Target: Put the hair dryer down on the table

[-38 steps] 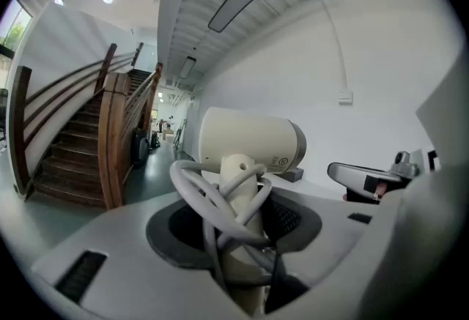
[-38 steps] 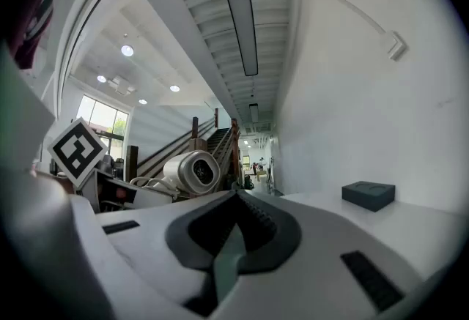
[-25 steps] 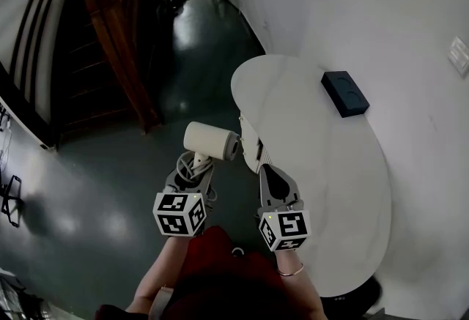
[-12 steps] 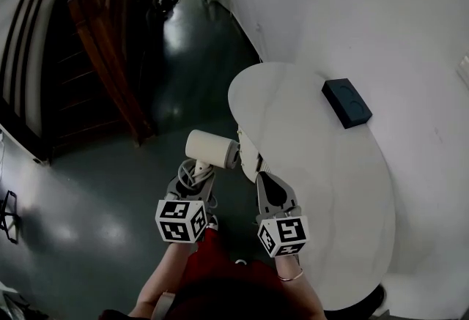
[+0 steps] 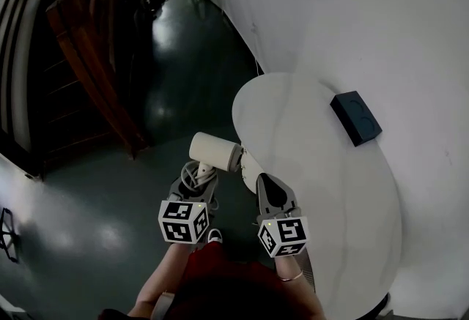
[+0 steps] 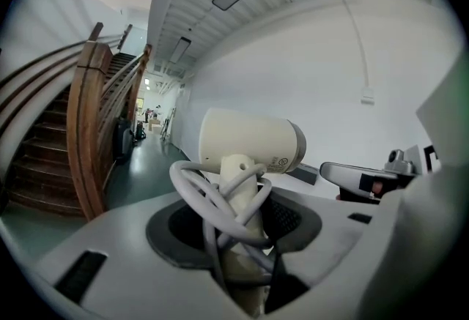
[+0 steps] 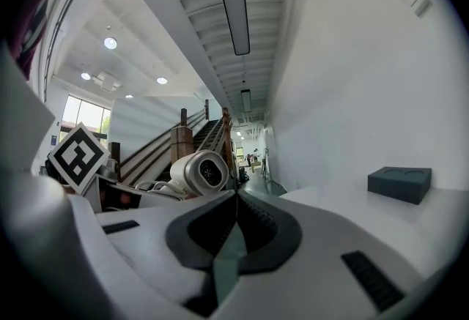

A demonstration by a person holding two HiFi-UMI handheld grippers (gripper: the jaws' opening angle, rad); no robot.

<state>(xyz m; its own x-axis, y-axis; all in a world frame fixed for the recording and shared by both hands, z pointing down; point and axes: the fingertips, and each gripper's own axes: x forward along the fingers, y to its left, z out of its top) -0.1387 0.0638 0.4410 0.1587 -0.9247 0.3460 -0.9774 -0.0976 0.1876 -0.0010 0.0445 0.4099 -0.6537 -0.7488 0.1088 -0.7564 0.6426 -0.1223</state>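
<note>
A cream hair dryer (image 5: 214, 151) (image 6: 253, 141) stands upright in my left gripper (image 5: 196, 179) (image 6: 238, 238), whose jaws are shut on its handle with the white cord (image 6: 212, 198) wound round it. Its barrel points right, toward the white table (image 5: 322, 187), and hangs over the floor just left of the table's edge. My right gripper (image 5: 270, 190) (image 7: 233, 227) is shut with nothing in it, over the table's near left edge. In the right gripper view the hair dryer (image 7: 199, 170) shows to the left of the jaws.
A dark blue box (image 5: 356, 117) (image 7: 399, 183) lies at the table's far right by the white wall. A wooden staircase (image 5: 95, 62) rises on the left over a dark glossy floor (image 5: 110, 223). The person's arms and red top fill the bottom.
The view has shifted slightly; both grippers and the hair dryer hold much the same pose, with the dryer's barrel a little closer to the table's edge.
</note>
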